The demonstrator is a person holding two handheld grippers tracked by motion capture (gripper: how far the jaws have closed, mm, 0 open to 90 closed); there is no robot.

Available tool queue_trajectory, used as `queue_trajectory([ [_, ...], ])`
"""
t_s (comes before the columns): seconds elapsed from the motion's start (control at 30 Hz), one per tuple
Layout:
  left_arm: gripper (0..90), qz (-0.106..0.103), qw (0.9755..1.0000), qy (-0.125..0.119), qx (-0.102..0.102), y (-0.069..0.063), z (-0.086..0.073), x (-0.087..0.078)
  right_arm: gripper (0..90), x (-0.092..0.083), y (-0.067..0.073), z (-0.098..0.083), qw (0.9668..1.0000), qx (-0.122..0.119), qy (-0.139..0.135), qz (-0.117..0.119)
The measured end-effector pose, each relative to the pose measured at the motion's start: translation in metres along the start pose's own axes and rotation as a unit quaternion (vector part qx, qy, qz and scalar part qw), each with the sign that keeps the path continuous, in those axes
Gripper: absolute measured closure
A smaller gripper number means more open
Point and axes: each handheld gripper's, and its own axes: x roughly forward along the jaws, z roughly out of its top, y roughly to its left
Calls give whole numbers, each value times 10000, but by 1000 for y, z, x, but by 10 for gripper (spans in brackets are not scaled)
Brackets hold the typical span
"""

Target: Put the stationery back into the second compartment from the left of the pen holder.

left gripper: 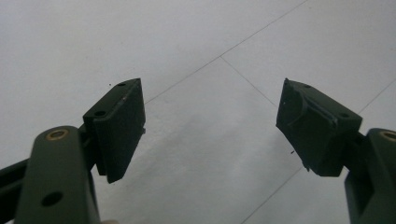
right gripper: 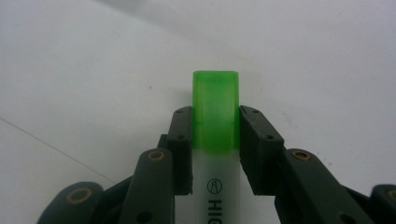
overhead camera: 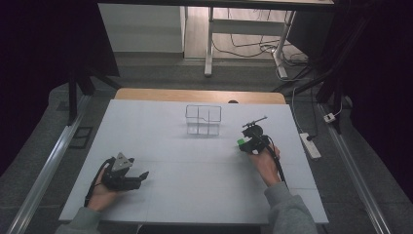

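Note:
A white highlighter with a translucent green cap [right gripper: 215,112] sits clamped between the jaws of my right gripper [right gripper: 215,140], cap pointing away from the camera over the white table. From above, that right gripper [overhead camera: 246,142] is right of centre with the green cap [overhead camera: 240,143] showing at its tip. A clear wire-edged organiser box [overhead camera: 203,120] stands on the table beyond it, to the left. My left gripper [overhead camera: 142,176] rests low at the front left, jaws wide apart with bare table between them; in its own view the left gripper [left gripper: 210,126] is open.
The white table [overhead camera: 195,161] carries thin seam lines. A wooden strip [overhead camera: 199,95] runs along its far edge. A power strip [overhead camera: 310,145] lies on the floor at the right, and desk legs and cables stand behind.

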Motion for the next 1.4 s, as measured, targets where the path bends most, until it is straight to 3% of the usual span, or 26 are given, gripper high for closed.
queue_trajectory([
  [0.3, 239, 8, 10000, -12, -10, 0, 0, 0, 665, -26, 0, 3, 9975, 72, -642, 287],
  [0.7, 239, 24, 10000, -36, -11, 0, 0, 0, 664, -42, -3, 4, 9868, 232, -1409, 767],
  [0.9, 239, 38, 10000, -42, -4, 0, 1, 0, 664, -46, -3, 5, 9753, 280, -1901, 1090],
  [0.93, 239, 38, 10000, -42, -4, 0, 1, 0, 664, -46, -3, 5, 9753, 280, -1901, 1090],
  [0.97, 239, 40, 10000, -46, -2, -1, 1, -1, 664, -47, -4, 5, 9720, 294, -2018, 1165],
  [1.1, 239, 43, 10000, -52, 3, -1, 1, -1, 664, -48, -4, 6, 9652, 309, -2251, 1293],
  [1.3, 239, 39, 10000, -46, 17, -1, 1, 0, 664, -49, -3, 8, 9571, 271, -2503, 1434],
  [1.33, 239, 39, 10000, -46, 17, -1, 1, 0, 664, -49, -3, 8, 9571, 271, -2503, 1434],
  [1.4, 239, 40, 10000, -46, 17, -1, 1, 0, 664, -50, -3, 9, 9533, 260, -2618, 1484],
])
